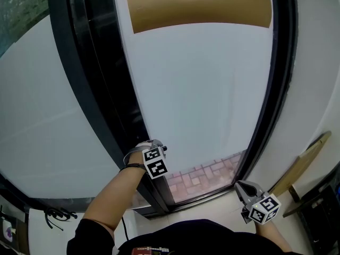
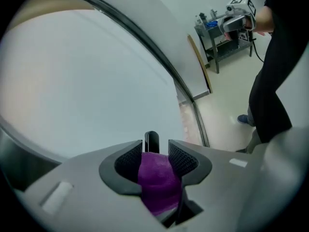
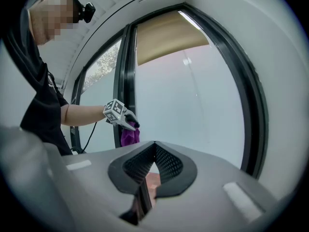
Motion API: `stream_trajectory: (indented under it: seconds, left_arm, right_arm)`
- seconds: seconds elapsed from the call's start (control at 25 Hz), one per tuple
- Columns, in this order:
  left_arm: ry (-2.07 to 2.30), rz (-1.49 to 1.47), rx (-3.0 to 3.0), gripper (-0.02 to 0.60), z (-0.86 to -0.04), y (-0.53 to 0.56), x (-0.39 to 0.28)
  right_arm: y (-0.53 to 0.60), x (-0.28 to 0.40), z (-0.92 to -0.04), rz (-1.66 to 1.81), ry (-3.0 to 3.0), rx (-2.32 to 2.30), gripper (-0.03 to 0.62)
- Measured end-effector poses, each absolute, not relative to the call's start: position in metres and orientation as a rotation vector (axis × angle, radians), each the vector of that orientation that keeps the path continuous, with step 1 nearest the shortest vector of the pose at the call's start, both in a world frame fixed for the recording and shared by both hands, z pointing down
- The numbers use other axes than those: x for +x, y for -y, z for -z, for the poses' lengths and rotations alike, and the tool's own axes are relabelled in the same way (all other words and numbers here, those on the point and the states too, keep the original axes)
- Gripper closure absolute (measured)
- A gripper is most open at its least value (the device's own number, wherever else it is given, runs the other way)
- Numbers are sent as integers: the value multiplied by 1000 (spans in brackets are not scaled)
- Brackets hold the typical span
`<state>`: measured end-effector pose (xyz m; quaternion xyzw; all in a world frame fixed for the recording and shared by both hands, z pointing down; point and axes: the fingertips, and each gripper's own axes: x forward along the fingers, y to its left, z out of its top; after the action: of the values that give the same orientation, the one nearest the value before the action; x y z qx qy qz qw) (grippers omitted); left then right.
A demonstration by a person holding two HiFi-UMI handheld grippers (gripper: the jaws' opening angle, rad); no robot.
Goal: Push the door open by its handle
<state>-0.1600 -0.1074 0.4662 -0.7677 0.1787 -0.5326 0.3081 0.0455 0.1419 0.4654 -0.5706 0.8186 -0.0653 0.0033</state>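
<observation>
The door is a tall frosted glass pane (image 1: 207,100) in a black frame (image 1: 101,89). My left gripper (image 1: 159,146) is at the pane's left edge, against the frame, low down. Its jaws are shut on a purple cloth (image 2: 157,180). A black rounded bar end (image 2: 151,140) shows just beyond the cloth; whether it is the handle I cannot tell. From the right gripper view the left gripper (image 3: 133,124) has the purple cloth (image 3: 129,136) hanging under it. My right gripper (image 1: 241,187) is held back from the door at the lower right, shut, with nothing between its pads (image 3: 166,159).
A brown blind (image 1: 196,4) covers the top of the pane. Brick paving (image 1: 204,177) shows through the bottom strip. A wooden plank (image 1: 303,166) leans on the right wall, near a metal shelf (image 2: 217,37). A black cable (image 1: 56,214) lies on the floor at the left.
</observation>
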Motion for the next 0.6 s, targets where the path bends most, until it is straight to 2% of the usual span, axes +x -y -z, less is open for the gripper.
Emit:
stream_trajectory:
  seconds: [0.2, 0.36, 0.6]
  left_arm:
    - [-490, 1483, -1867, 434, -485, 128, -160]
    - [-504, 1508, -1582, 528, -507, 150, -165]
    - [-514, 1440, -1501, 555, -509, 157, -161]
  right_arm:
    - [-138, 56, -472, 237, -2578, -1764, 594]
    - [-134, 64, -477, 273, -2573, -1745, 594]
    - [-129, 74, -493, 348, -2580, -1719, 594]
